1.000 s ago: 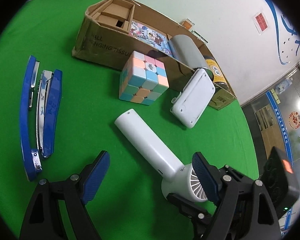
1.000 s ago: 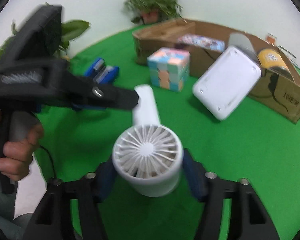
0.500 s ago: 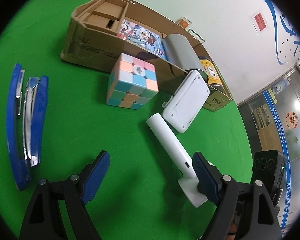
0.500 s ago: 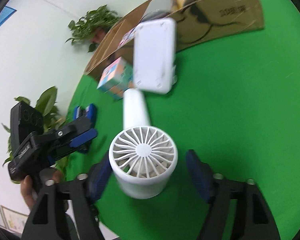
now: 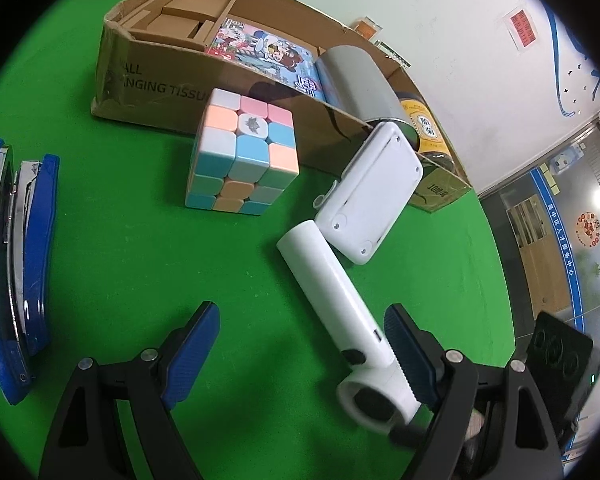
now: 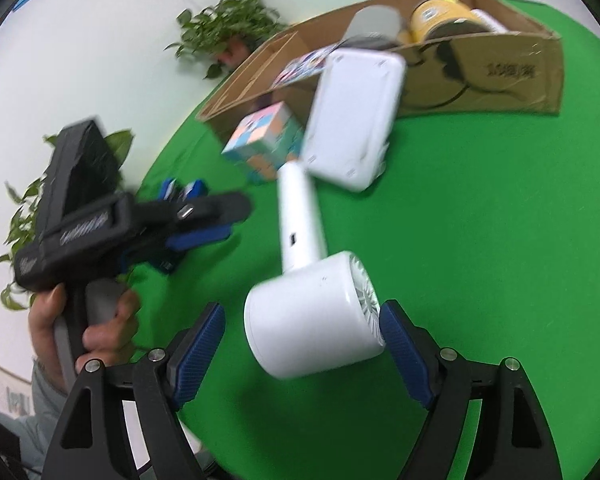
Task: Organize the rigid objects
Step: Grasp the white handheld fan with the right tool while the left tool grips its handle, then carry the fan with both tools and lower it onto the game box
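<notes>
- Here's the handheld fan [image 6: 314, 308], white plastic, lying on the green table [image 6: 480, 260] with its round head nearest the right gripper [image 6: 302, 350] and its handle pointing away toward the cardboard box [image 6: 500, 76]
- Right gripper's jaws have just been opening, and now the pads stand apart with the fan head between them; a clear gap on the left side, the right pad just at the grille, no squeeze that I can see
- Left gripper [image 5: 302, 350] is spread wide too, nothing clamped; its right pad sits right beside the lower end of the fan's handle, and whether it touches I cannot tell
- The handle's far tip lies just beside, maybe touching, a white case [image 5: 370, 196] that leans on the box wall; a puzzle cube [image 5: 242, 156] sits close by, a blue stapler [image 5: 18, 236] well off to the side
- My read on handling: light, hollow, stiff, with a smooth shell that could slip or roll
- The grille and blades look like the delicate part, so I'd avoid pinching across the face
- Best hold, I'd say, is across the straight handle near the head, where the weight sits
</notes>
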Available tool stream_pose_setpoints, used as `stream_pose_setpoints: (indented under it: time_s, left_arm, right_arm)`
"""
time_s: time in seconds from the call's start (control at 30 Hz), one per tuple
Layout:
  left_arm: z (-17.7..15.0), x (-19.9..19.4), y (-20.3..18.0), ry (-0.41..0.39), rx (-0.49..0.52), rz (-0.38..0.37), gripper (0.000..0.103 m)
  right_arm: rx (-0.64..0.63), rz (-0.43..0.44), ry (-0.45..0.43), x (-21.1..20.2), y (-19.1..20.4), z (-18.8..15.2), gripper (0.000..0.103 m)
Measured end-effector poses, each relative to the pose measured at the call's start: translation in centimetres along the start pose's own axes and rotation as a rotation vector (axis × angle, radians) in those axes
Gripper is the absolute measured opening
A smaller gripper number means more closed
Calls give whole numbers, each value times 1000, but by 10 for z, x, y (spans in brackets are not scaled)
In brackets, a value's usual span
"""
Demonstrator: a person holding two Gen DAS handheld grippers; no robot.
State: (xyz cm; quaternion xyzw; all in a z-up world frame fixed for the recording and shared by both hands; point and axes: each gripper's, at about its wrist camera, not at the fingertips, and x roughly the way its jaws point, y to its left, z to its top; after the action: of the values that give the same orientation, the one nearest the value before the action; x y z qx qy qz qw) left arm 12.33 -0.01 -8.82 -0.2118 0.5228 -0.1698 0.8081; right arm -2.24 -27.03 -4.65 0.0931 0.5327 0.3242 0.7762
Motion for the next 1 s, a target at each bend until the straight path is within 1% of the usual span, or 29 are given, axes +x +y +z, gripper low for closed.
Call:
stream_pose_setpoints:
  time_s: [0.07, 0.13, 0.27, 0.37, 0.4, 0.43, 0.47, 0.53, 0.6, 0.67, 0.7, 0.73, 0.8, 0.83, 0.87, 1.0]
  left_arm:
    - [1, 3, 0, 13, 2, -2, 84]
    - [1, 5, 1, 21, -2, -1, 84]
    - [4, 10, 5, 40, -22, -21, 84]
    - [5, 13, 5, 51, -24, -30, 84]
    - [7, 14, 6, 52, -22, -32, 83]
    - [7, 14, 7, 54, -26, -33, 83]
    - [9, 15, 7, 57, -29, -33, 82]
    - [12, 16, 6, 63, -25, -39, 81]
    - [15, 18, 3, 74, -5, -39, 71]
    - [18, 25, 1, 105, 1, -29, 59]
    - [20, 29, 0, 120, -5, -31, 56]
    - [21, 32, 0, 129, -8, -32, 53]
    - [24, 34, -2, 142, 5, -22, 43]
    - [23, 34, -1, 152, 2, -23, 34]
    - [23, 35, 1, 157, -4, -22, 34]
    - [21, 31, 2, 149, 7, -22, 33]
  right_arm:
    - [-24, 8, 17, 2, 7, -6, 79]
    - [-54, -11, -1, -1, 10, -10, 79]
    - [-99, -47, -29, -5, 15, -11, 79]
    - [-138, -45, -2, -1, 26, -17, 79]
    - [-149, -35, 3, 2, 31, -17, 78]
    - [-160, -7, 8, 1, 35, -18, 77]
    - [-164, 6, 4, 1, 38, -20, 77]
    - [-179, 1, -15, -3, 44, -22, 77]
    - [-185, -37, -41, -6, 45, -22, 77]
    - [-170, -69, -40, -4, 46, -23, 77]
    - [-165, -73, -31, -1, 47, -24, 76]
    - [-162, -82, -22, 2, 50, -24, 74]
    - [-169, -110, -27, 7, 54, -26, 73]
    - [-167, -140, -28, 11, 56, -27, 68]
    - [-158, -167, -27, 14, 56, -27, 65]
    - [-175, -212, -44, 17, 61, -31, 63]
